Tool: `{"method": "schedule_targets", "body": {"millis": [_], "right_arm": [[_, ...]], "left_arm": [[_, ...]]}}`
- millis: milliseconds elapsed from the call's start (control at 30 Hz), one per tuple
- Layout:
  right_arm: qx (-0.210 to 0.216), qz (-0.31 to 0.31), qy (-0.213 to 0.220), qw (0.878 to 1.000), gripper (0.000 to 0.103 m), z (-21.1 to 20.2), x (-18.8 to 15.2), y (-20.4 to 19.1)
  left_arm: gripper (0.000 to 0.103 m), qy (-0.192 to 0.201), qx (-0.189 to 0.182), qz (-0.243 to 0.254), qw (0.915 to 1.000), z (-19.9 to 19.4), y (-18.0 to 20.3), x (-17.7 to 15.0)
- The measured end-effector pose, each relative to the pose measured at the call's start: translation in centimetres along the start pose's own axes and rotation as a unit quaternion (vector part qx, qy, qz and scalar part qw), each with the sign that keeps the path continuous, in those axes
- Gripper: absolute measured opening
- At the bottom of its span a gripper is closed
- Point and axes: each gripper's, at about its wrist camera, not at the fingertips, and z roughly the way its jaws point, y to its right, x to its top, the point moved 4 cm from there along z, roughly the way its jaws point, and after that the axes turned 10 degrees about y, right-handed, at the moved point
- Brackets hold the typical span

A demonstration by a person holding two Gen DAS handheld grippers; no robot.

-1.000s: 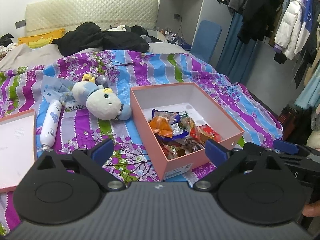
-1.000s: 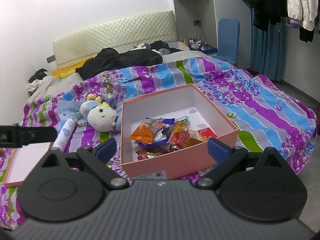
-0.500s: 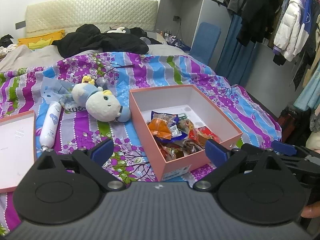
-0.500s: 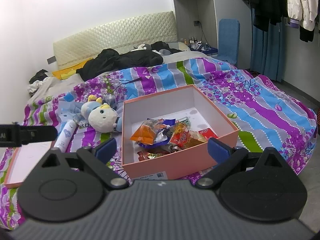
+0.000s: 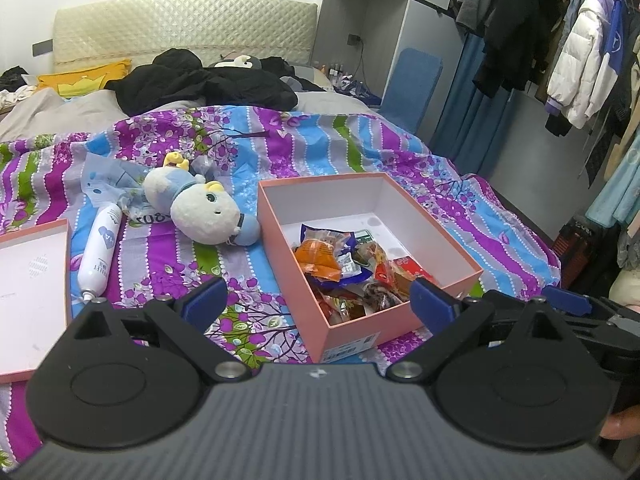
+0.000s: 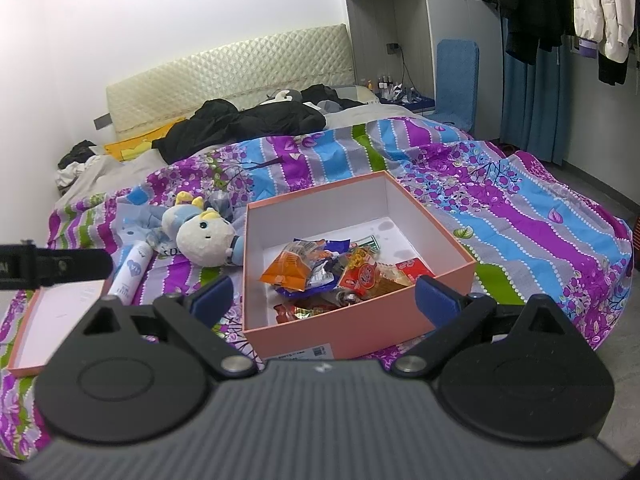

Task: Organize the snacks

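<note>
Pink box [image 6: 360, 332] on the bed [image 6: 520, 216], snack packets [image 6: 332, 272] heaped in its near half. Left gripper [image 5: 318, 300] and right gripper [image 6: 324, 294], both spread and empty, hover just short; right faces it squarely.

Both wrist cams sit low at the foot of the bed [image 5: 360, 148], facing the headboard [image 6: 240, 68]. Left cam looks from left of the pink box [image 5: 360, 332], angled slightly right, so the box sits right of centre. Right cam is further right, box near-centred (similar closeness). Shared: box, plush toy [image 5: 200, 216], white tube [image 6: 132, 272], lid [image 5: 28, 292]. Each view catches the other gripper at its edge.
</note>
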Motion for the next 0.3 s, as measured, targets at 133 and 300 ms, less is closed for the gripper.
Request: {"method": "schedule_targets", "body": {"millis": [133,300], "right_arm": [[-0.001,0.001,-0.001,1.0,0.099,-0.01,0.07,0.04],[-0.001,0.0,0.0,1.0,0.099,-0.1,0.08,0.1]], "left_arm": [[0.099,0.001,-0.001,-0.001,1.0,-0.03,0.0,0.04],[0.099,0.001,0.0,-0.001,1.0,-0.03,0.12,0.03]]}}
